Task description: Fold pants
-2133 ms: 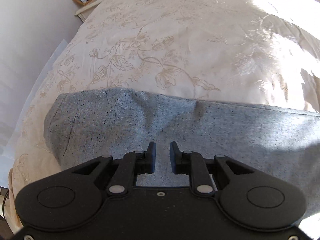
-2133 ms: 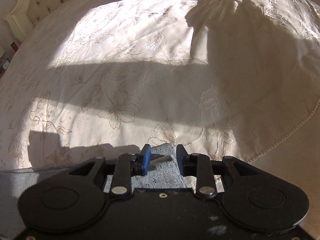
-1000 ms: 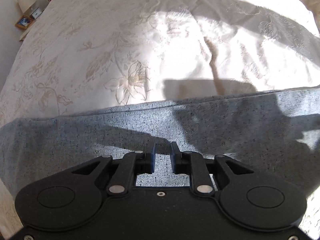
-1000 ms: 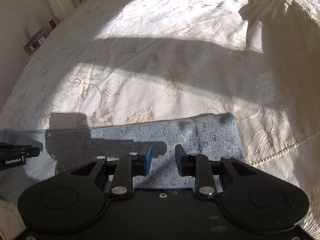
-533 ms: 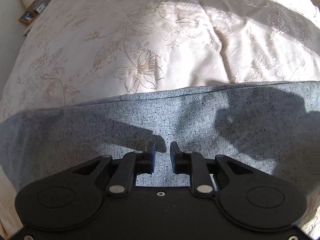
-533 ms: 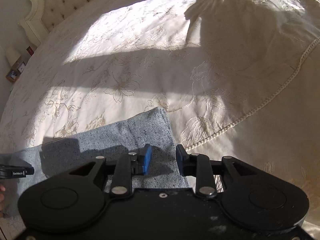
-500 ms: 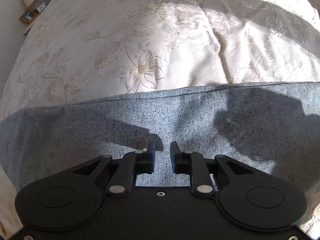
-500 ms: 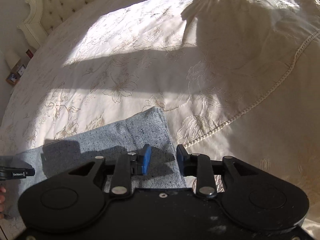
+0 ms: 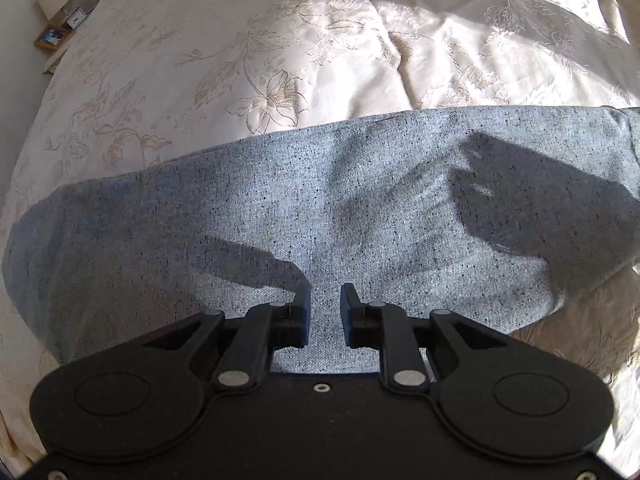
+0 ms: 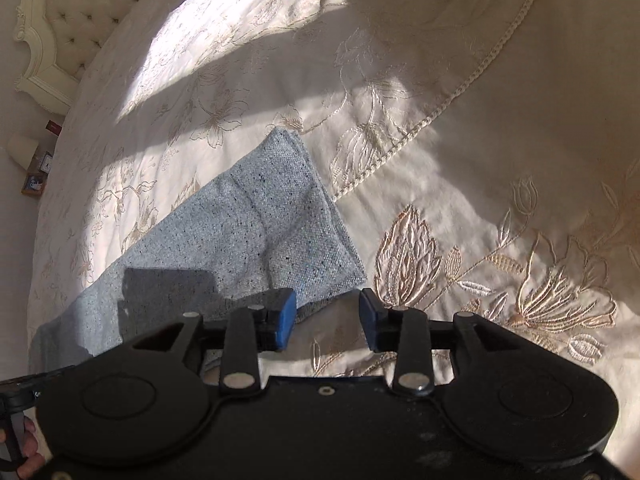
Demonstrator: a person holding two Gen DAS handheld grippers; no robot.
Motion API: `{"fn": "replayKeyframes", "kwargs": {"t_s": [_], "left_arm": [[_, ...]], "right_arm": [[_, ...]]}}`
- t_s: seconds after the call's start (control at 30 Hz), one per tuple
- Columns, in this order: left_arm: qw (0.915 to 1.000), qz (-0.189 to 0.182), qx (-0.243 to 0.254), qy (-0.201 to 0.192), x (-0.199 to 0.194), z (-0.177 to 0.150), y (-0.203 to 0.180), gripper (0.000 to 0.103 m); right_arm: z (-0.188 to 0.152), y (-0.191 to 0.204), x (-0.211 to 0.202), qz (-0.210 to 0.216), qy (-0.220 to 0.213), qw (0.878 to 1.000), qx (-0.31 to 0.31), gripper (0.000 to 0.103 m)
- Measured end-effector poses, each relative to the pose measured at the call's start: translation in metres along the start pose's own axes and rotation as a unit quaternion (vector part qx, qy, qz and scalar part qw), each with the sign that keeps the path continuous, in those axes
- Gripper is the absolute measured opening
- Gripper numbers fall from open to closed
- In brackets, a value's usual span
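Observation:
Grey speckled pants (image 9: 320, 200) lie flat in a long band across the cream embroidered bedspread (image 9: 280, 60). My left gripper (image 9: 325, 300) hovers over the middle of the band, its jaws a narrow gap apart with nothing pinched. In the right wrist view the hem end of the pants (image 10: 260, 232) runs diagonally. My right gripper (image 10: 328, 312) sits at the near corner of that end. Its blue-padded jaws are opening. The pants' edge lies beside the left pad, and only bedspread (image 10: 480, 200) shows between the pads.
A nightstand (image 9: 56, 32) with a lamp, clock and photo frame stands at the bed's far left. A tufted headboard (image 10: 68, 12) is at the upper left. A corded seam (image 10: 440, 104) crosses the bedspread. A hand (image 10: 28, 452) shows at the lower left edge.
My right gripper has rolled and moved to the corner of the pants' end, and its jaws have spread wider. My left gripper has drifted along the pants and risen a little, its gap unchanged.

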State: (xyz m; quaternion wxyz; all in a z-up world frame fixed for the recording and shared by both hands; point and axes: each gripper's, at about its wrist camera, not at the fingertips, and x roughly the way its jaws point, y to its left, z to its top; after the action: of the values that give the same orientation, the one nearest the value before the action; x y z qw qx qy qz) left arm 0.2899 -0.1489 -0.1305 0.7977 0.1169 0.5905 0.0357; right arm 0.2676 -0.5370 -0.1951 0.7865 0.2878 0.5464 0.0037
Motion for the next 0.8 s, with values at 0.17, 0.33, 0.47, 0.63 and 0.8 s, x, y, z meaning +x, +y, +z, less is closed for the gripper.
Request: {"fn": "replayKeyframes", "kwargs": {"t_s": [0.17,0.33,0.47,0.63,0.8], "left_arm": [[1.0000,0.003,0.006,-0.004,-0.006,-0.004,-0.003,0.028],[0.9997,0.007,0.016,-0.013,-0.011,-0.003,-0.004,0.028],[0.9999,0.006,0.011,-0.011,-0.011,-0.004,-0.004,0.028],[0.9999,0.004,0.012,-0.011,-0.011,-0.005,-0.004,0.028],[0.9999,-0.006,0.005,-0.010,-0.013,-0.006,-0.002,0.028]], "right_arm": [[-0.002,-0.003,0.006,0.017,-0.013,0.999,0.042,0.040],[0.002,-0.009,0.005,0.038,-0.017,0.995,0.086,0.041],[-0.003,-0.017,-0.003,0.054,-0.027,0.992,0.109,0.041],[-0.003,-0.029,0.000,0.073,-0.041,0.986,0.144,0.042],[0.006,-0.030,0.022,0.079,-0.035,0.983,0.161,0.042]]}}
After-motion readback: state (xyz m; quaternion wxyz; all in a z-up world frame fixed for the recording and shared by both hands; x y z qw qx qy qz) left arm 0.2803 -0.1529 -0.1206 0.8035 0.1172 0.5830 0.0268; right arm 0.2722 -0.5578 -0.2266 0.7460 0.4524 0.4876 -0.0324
